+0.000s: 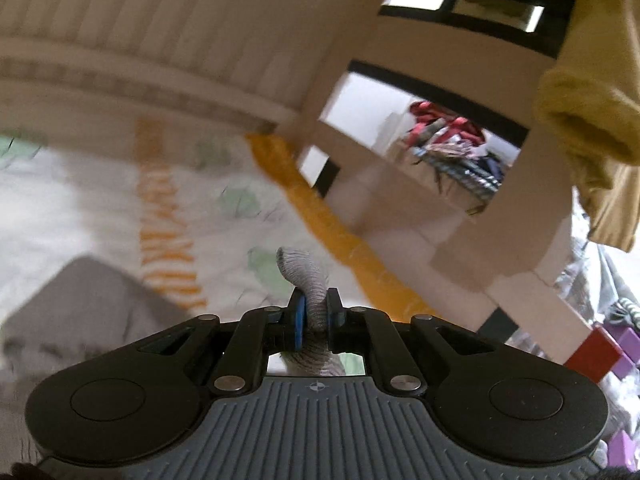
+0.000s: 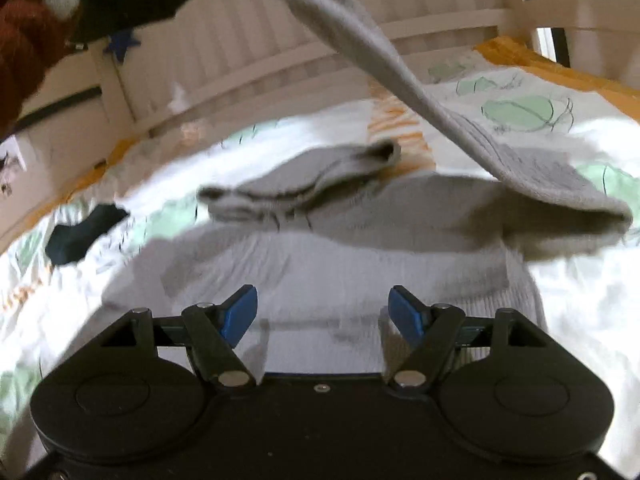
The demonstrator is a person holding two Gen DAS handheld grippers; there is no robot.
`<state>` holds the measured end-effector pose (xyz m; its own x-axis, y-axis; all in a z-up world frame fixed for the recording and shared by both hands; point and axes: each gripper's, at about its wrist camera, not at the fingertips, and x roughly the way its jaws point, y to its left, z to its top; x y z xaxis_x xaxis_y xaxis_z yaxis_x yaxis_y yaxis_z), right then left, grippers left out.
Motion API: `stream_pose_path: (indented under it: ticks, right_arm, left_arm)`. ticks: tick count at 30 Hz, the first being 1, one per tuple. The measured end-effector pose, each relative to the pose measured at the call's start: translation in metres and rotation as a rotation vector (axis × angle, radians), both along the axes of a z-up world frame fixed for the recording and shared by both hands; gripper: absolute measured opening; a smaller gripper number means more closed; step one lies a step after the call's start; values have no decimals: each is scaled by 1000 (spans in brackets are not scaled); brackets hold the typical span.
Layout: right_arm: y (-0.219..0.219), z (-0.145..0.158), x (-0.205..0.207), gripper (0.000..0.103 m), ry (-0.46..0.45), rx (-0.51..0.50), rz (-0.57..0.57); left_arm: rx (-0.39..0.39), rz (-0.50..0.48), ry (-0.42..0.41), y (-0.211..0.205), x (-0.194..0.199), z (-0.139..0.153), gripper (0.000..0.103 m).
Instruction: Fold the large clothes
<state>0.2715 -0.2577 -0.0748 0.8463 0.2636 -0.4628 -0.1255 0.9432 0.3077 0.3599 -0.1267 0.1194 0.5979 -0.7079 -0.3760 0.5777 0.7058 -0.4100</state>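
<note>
Mid-fold, judging by the lift: left gripper clamped tight on the ribbed cuff of the grey sweater's sleeve, raised high and strung up across to the upper left of the right gripper, jaws wide and empty just above the body lying on the bedspread. Next, probably: carrying the cuff across the torso (wooden bed frame close beyond, open quilt either side).

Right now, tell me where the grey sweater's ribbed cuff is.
In the left wrist view the ribbed cuff sits low at centre, pinched in the left tool above the patterned bedsheet, left of the sheet's orange border.
</note>
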Motion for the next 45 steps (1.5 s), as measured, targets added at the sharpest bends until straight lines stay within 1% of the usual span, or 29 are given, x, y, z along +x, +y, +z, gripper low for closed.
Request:
stream_pose_path:
  ticks: [2,4,7,10,11,13,14,17,19,22,23,24,25,26,27,28,29,30,32,33,35,37,40,42,43,44,45]
  right_arm:
    - [-3,6,14,75,-5,-1,-9]
    - [-10,7,28,75,0,-22,-40]
    - [-34,-1,47,75,53,-48,-121]
    - [-64,-14,53,75,128,-82,-230]
    - [-73,-19,53,71,149,-82,-251]
    - [-84,-26,49,69,142,-44,-240]
    - [-84,-27,46,69,136,-49,-244]
    - [-75,-25,45,71,134,-105,-228]
    - [-67,-24,45,73,133,-141,-219]
    - [-64,-22,46,75,138,-163,-213]
    - [-63,-22,47,75,139,-166,-213]
    - [-65,-23,48,75,139,-167,-212]
    - [-65,-24,49,75,138,-169,-213]
    - [-65,-25,49,75,135,-173,-214]
    - [-63,-26,49,76,132,-180,-215]
    - [-61,-27,48,77,129,-189,-215]
    - [-59,-28,48,78,125,-201,-213]
    - [-56,-28,47,80,122,-214,-210]
    - [-51,-28,45,81,118,-239,-207]
    - [-50,-28,45,83,118,-245,-204]
    - [-49,-29,46,84,117,-254,-201]
    - [-48,-30,46,85,116,-259,-200]
    - [-48,-31,46,85,115,-258,-199]
    - [-48,-31,45,85,114,-256,-199]
    - [-48,-31,45,85,114,-255,-198]
    - [-48,-31,45,85,114,-254,-198]
    - [-49,-30,46,85,114,-252,-196]
  left_arm:
    - [-18,-8,-18,-1,-3,11,9]
    - [-39,-13,-29,7,-5,20,9]
    - [-45,0,-52,31,-10,28,10]
    - [-17,38,-58,63,-10,25,10]
    - [8,61,-54,76,-9,20,9]
    - [44,110,-39,99,-6,7,6]
    - [57,141,-14,114,-3,-3,6]
    - [84,242,55,152,5,-34,6]
    - [117,293,109,170,9,-56,6]
    - [182,321,196,182,13,-95,6]
    - [180,327,224,183,13,-107,6]
    - [157,324,256,184,13,-118,7]
    - [122,319,292,188,12,-128,12]
    - [80,314,336,188,12,-141,19]
    - [52,309,367,184,13,-149,25]
    - [34,301,386,182,14,-158,33]
    - [25,289,399,176,13,-164,37]
    - [21,277,406,169,15,-168,39]
    - [2,254,421,158,20,-175,47]
    - [-18,250,422,153,23,-176,48]
    - [-65,259,419,146,27,-176,58]
    - [-88,277,431,138,33,-177,64]
    - [-72,313,459,129,45,-182,64]
    - [-60,338,488,126,51,-189,63]
    - [-61,340,512,124,54,-194,62]
    - [-70,339,532,122,56,-198,51]
    - [-91,333,538,122,57,-202,32]
